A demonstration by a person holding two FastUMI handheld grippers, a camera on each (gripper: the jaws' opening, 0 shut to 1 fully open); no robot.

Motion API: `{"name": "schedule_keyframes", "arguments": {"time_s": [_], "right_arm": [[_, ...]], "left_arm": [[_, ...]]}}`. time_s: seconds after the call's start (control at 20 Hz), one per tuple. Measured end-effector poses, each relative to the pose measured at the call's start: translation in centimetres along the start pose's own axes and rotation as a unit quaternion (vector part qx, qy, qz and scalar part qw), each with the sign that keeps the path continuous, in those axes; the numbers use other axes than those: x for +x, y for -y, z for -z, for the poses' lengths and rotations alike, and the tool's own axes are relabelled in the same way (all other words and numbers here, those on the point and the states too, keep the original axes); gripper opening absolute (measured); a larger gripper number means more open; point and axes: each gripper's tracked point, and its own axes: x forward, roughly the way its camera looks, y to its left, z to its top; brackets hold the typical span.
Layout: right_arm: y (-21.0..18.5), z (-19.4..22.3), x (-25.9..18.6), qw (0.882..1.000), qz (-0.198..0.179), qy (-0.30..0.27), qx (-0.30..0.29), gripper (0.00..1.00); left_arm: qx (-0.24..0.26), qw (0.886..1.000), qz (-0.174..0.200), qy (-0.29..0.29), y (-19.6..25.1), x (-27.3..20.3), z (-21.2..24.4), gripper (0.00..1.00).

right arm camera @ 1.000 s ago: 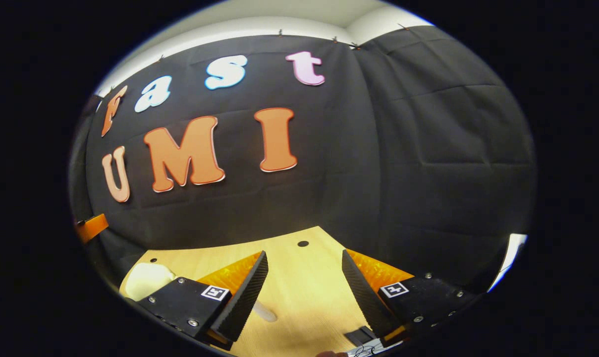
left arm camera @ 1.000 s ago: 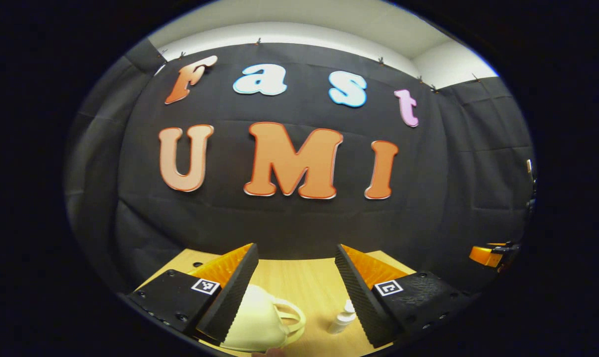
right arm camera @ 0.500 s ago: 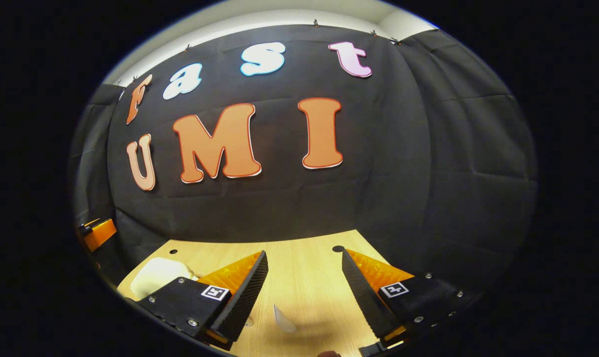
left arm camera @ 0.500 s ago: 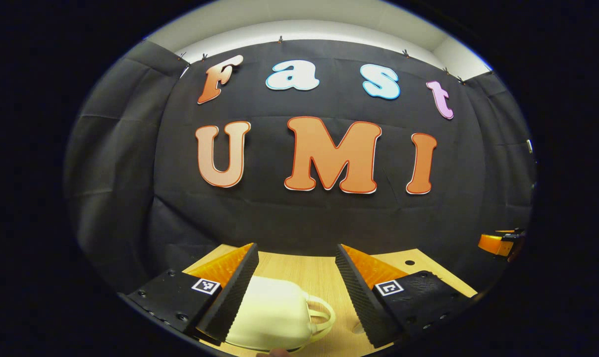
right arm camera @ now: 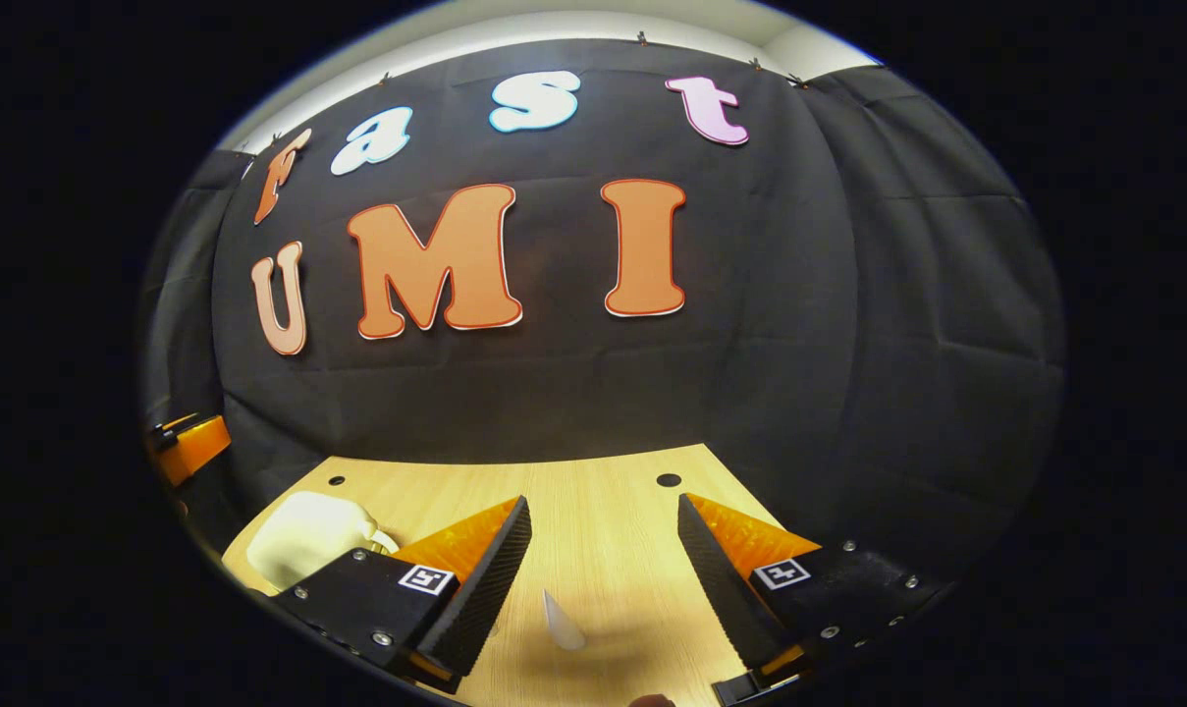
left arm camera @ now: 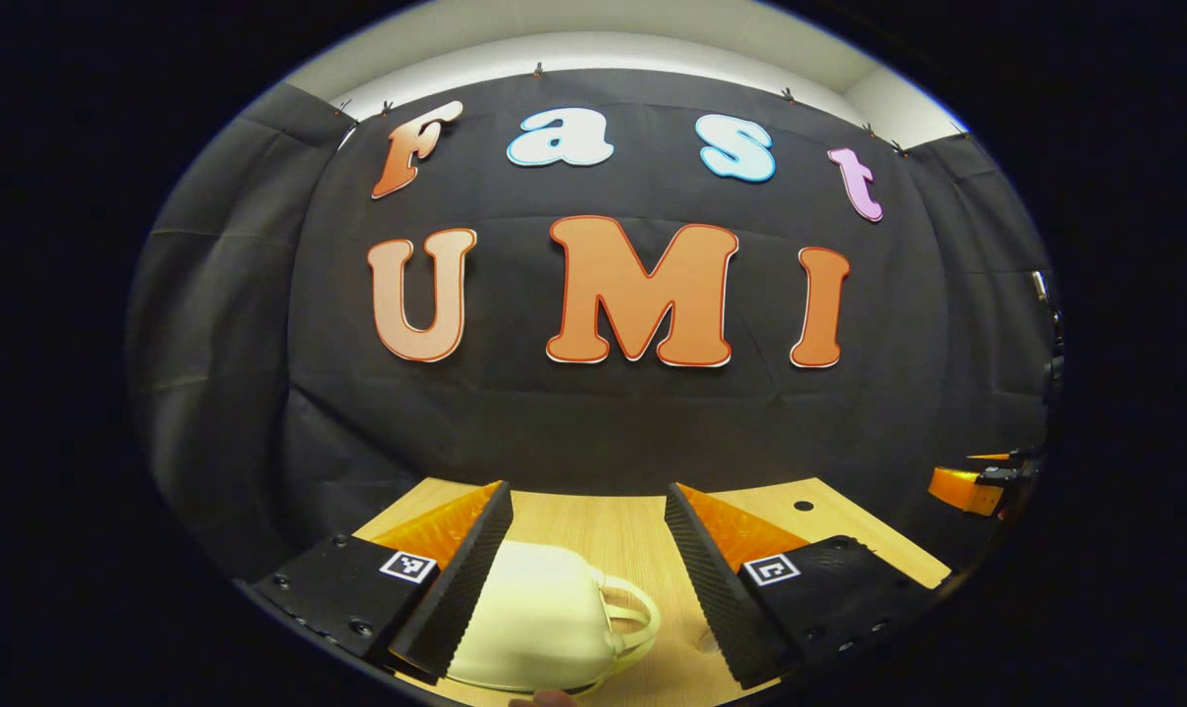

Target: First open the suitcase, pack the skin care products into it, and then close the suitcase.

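Opening step: the wide-open, empty left gripper point(left arm camera: 588, 565) hovers over the closed suitcase point(left arm camera: 544, 624) at 6 o'clock; next, reach its handle point(left arm camera: 632, 619).

The right gripper point(right arm camera: 603, 579) is wide open too, holding nothing.

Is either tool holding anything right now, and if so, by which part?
Nothing is held. The left tool stands open above the small cream-coloured suitcase, not touching it. The right tool is open over the light wooden table.

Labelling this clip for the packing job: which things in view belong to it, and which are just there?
Job:
cream suitcase, shut
white item, probably skin care
left gripper, open
right gripper, open

Just there:
wooden table
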Motion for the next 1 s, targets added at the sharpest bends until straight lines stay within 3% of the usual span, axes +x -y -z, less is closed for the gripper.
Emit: {"name": "schedule_keyframes", "arguments": {"time_s": [0.35,0.6,0.8,1.0], "right_arm": [[1.6,-0.7,-0.8,1.0,0.011,0.008,-0.004,0.95],[3.0,0.1,-0.5,1.0,0.02,-0.004,-0.007,0.95],[4.1,1.0,-0.3,1.0,0.025,-0.016,-0.005,0.95],[5.5,2.5,-0.2,0.999,0.037,-0.032,-0.002,0.95]], "left_arm": [[0.02,1.0,-0.001,-0.007,0.8,0.0,1.9,0.98],[0.103,0.994,-0.007,-0.033,1.4,0.5,5.4,0.98],[0.205,0.977,0.006,-0.052,2.5,0.1,8.8,0.99],[0.31,0.947,0.026,-0.085,3.9,0.1,13.0,0.99]]}}
